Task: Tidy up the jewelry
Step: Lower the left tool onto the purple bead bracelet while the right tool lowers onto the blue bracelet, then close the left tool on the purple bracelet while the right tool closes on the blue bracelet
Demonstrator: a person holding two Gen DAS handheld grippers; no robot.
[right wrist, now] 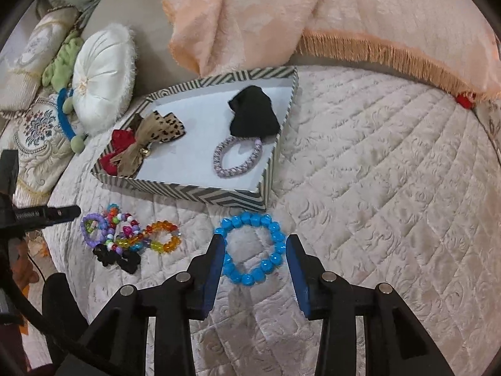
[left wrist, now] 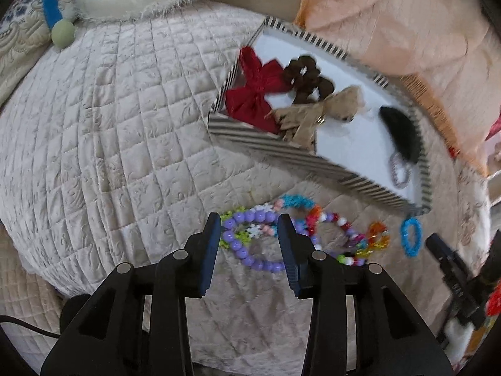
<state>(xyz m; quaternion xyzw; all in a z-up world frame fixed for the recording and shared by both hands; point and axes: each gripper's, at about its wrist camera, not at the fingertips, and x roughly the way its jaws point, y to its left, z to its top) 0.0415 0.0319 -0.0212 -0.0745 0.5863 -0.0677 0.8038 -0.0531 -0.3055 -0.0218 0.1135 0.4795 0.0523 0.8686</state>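
A quilted cream bedcover (right wrist: 375,156) lies under everything. Beyond both jaws sits a striped cardboard tray (right wrist: 200,194) holding fabric bows and scrunchies. The right gripper (right wrist: 255,250), wide open and empty, frames a glossy blue bead bracelet (right wrist: 250,246). The left gripper (left wrist: 247,232), open and empty, hovers over a purple bead bracelet (left wrist: 241,238).

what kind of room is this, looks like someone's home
Probably a bedroom: the work surface is a quilted bedspread, with a round cushion and a fringed peach blanket behind the striped tray.
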